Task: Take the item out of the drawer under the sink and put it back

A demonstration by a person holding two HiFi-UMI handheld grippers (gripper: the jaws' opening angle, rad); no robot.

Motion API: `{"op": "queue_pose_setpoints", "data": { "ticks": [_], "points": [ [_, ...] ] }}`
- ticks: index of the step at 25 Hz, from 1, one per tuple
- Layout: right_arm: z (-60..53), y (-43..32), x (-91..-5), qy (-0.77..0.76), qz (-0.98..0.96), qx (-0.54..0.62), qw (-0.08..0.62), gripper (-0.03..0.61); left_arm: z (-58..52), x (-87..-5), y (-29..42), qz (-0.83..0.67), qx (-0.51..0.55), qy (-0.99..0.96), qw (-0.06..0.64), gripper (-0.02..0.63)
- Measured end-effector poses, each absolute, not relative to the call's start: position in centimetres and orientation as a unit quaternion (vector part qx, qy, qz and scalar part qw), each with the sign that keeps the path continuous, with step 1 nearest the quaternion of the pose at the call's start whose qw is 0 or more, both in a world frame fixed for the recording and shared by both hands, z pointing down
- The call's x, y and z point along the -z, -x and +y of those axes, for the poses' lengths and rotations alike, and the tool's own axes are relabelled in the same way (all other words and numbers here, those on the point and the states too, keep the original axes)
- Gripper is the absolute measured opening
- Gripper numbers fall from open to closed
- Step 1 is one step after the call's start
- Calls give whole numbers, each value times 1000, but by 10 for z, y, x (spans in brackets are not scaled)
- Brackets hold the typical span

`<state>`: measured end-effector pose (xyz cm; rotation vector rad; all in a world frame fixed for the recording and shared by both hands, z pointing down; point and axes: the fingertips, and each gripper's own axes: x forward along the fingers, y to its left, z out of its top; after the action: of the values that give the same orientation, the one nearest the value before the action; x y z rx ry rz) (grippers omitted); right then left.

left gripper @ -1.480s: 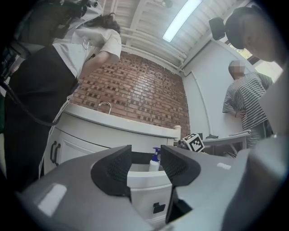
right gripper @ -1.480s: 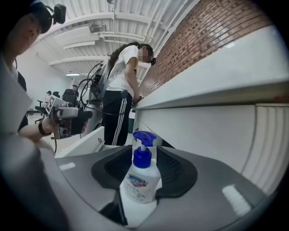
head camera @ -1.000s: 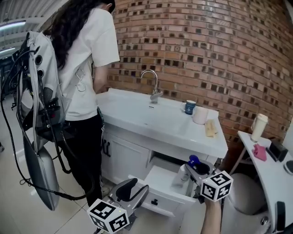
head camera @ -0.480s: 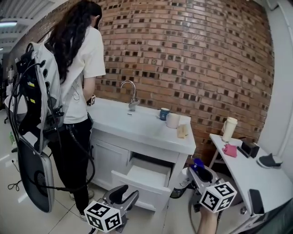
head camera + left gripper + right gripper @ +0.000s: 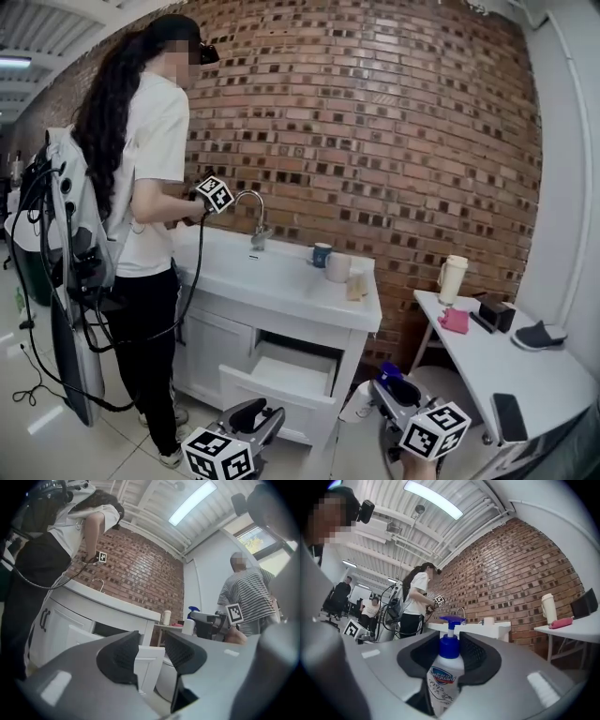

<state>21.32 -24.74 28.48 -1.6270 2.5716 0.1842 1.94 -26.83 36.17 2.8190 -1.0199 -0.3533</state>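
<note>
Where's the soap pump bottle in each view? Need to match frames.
Head view: soap pump bottle low, right of centre, under the sink counter's corner.
Left gripper view: right of centre, white body with blue pump on top.
Right gripper view: bottom centre, clamped between the jaws of the right gripper.
Shared landmark: the faucet against the brick wall.

readable text: one brand name | soap bottle (image 5: pixel 446 686): its blue-and-red shield label (image 5: pixel 440 675) is showing the word "Safeguard" in white letters, slanting slightly uphill | under the label: dark lines of smaller print are running across the white body, too blurred to read | view: right gripper view
</note>
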Motion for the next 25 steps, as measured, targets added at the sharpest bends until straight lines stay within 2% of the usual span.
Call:
{"op": "queue_pose_setpoints", "data": {
  "ticks": [6, 9, 13, 20, 25],
  "points": [
    [-246, -208, -271, 527, 845, -78, 53, 133, -269, -353, -16, -339, 132, -929, 70, 192],
    [-255, -205, -270, 526, 846, -79, 45, 132, -270, -356, -20, -336, 129, -930, 72, 170],
    [-283, -203, -263, 534, 840, -89, 28, 132, -279, -355, -22, -337, 132, -930, 66, 137],
    [-346, -195, -269, 536, 840, -73, 37, 132, -309, -356, 2, -364, 118, -922, 52, 130],
    [-400, -160, -309, 489, 870, -67, -26, 132, -334, -361, 10, -358, 104, -927, 42, 130]
  ]
}}
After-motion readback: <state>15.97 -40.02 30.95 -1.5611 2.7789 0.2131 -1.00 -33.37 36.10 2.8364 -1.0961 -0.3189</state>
